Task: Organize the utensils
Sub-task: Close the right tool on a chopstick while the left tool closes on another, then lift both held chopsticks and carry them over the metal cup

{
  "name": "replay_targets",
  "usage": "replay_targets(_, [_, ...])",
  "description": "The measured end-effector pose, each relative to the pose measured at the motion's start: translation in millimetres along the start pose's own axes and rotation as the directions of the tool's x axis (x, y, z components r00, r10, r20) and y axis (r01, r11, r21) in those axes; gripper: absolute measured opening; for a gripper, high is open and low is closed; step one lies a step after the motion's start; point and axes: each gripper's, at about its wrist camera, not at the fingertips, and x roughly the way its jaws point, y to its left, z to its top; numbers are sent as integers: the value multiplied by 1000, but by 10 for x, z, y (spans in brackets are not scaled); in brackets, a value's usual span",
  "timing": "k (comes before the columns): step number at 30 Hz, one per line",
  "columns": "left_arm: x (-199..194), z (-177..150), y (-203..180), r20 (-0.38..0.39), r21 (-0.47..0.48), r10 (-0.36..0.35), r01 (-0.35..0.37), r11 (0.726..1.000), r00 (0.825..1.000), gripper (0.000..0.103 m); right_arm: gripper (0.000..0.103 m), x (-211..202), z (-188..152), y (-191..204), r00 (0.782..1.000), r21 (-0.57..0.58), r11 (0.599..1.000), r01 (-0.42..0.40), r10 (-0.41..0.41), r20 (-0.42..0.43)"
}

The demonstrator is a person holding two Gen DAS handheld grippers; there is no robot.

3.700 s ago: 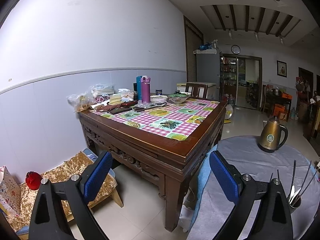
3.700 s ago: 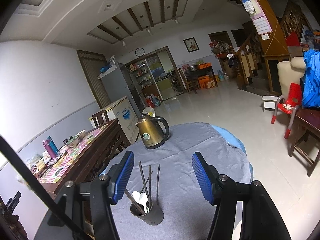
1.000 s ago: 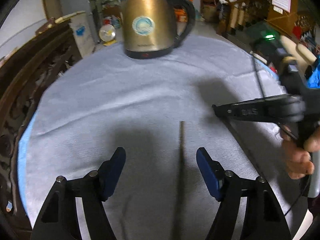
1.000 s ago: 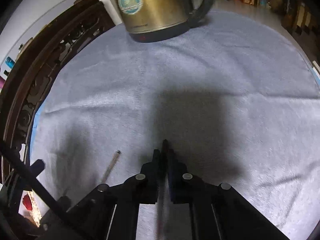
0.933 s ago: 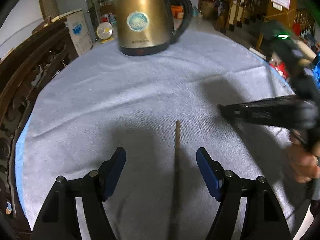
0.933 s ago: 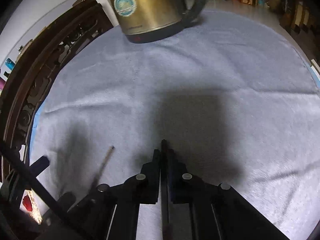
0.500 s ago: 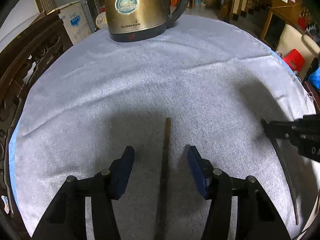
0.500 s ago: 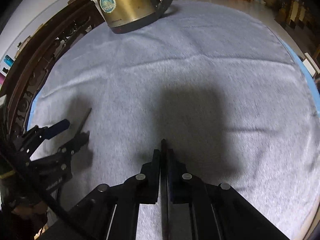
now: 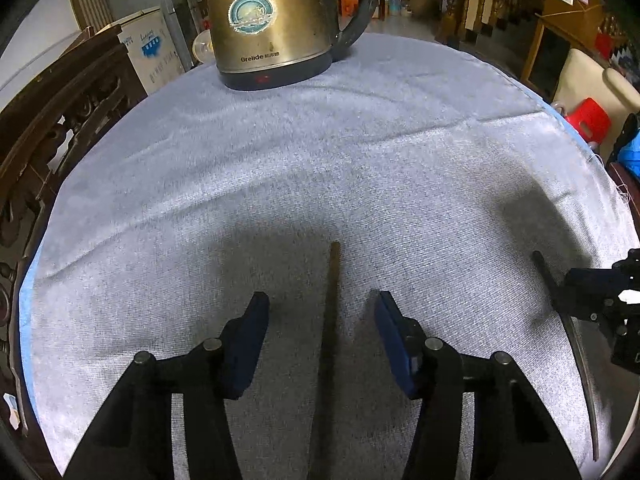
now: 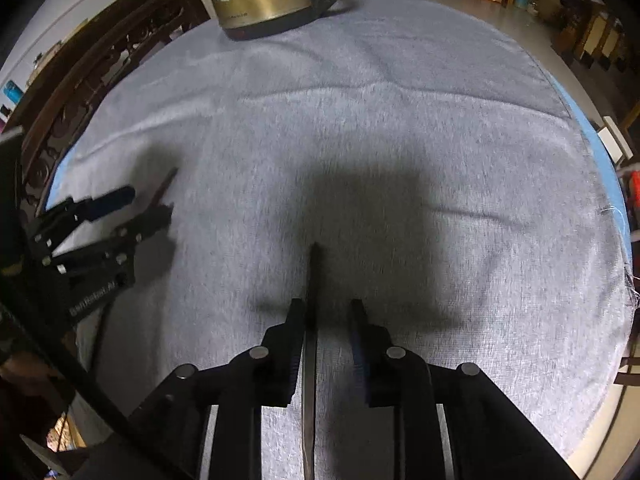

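In front of the kettle (image 9: 276, 20), the left gripper (image 9: 320, 316) straddles a chopstick (image 9: 330, 320) with jaws apart, while the right gripper (image 10: 326, 316), jaws just opening, lets go of another chopstick (image 10: 310, 320).

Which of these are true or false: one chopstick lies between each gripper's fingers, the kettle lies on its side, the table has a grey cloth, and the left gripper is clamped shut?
1. A chopstick lies between the left gripper fingers. True.
2. The kettle lies on its side. False: it stands upright at the far edge of the table.
3. A grey cloth covers the table. True.
4. The left gripper is clamped shut. False: its jaws stand apart, clear of the chopstick.
5. The right gripper has a second chopstick between its fingers. True; its jaws have just been opening.
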Motion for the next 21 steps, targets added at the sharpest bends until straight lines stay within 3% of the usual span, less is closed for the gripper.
replay_targets(5, [-11, -5, -7, 0, 1, -3, 3, 1000, 1000, 51, 24, 2, -36, 83, 999, -27, 999, 41, -40, 25])
replay_targets(11, [-10, 3, -9, 1, -17, -50, 50, 999, 999, 38, 12, 28, -38, 160, 996, -51, 996, 79, -76, 51])
replay_targets(12, [-12, 1, -23, 3, -14, -53, 53, 998, 999, 34, 10, 33, -43, 162, 996, -49, 996, 78, -75, 55])
replay_targets(15, [-30, -11, -27, 5, -11, -73, 73, 997, 997, 8, 9, 46, -35, 146, 995, -44, 996, 80, -77, 64])
replay_targets(21, [-79, -80, 172, 2, -89, -104, 103, 991, 995, 5, 7, -61, -78, -3, 994, 45, 999, 5, -10, 108])
